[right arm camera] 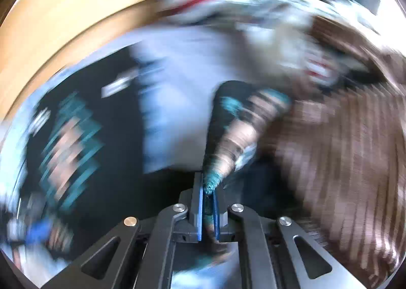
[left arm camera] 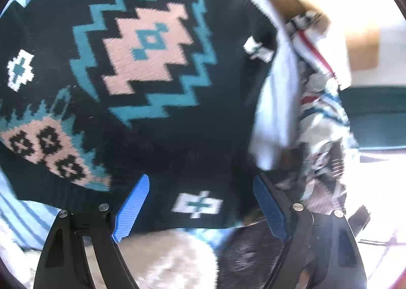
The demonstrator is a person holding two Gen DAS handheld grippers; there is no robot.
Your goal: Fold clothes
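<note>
Right gripper jaws clamped tight on a bunched bit of black knit sweater with teal-and-pink zigzag pattern; left gripper jaws wide apart, holding nothing.

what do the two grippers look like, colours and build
Both match. The left gripper and right gripper have black linkage arms with cut-out slots and silver round rivets. Their fingers carry bright blue ribbed pads. No cables or markings show.

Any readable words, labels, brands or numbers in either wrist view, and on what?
None. The dark patterned sweater carries only knitted diamonds and crosses, no letters. The striped cloth beside it shows only stripes. The right wrist view is too blurred to read anything.
</note>
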